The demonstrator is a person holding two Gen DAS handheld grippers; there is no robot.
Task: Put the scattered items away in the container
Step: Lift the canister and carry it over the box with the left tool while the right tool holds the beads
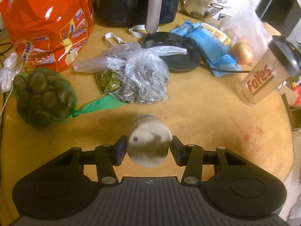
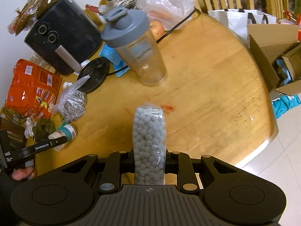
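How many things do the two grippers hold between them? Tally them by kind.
Jar: 1, in the left gripper
Bead bag: 1, in the right gripper
Total: 2

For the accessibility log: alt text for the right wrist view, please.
The right gripper is shut on a clear bag of small white beads above a round wooden table. Beyond stands a grey-lidded shaker bottle; clutter and a black appliance lie left.
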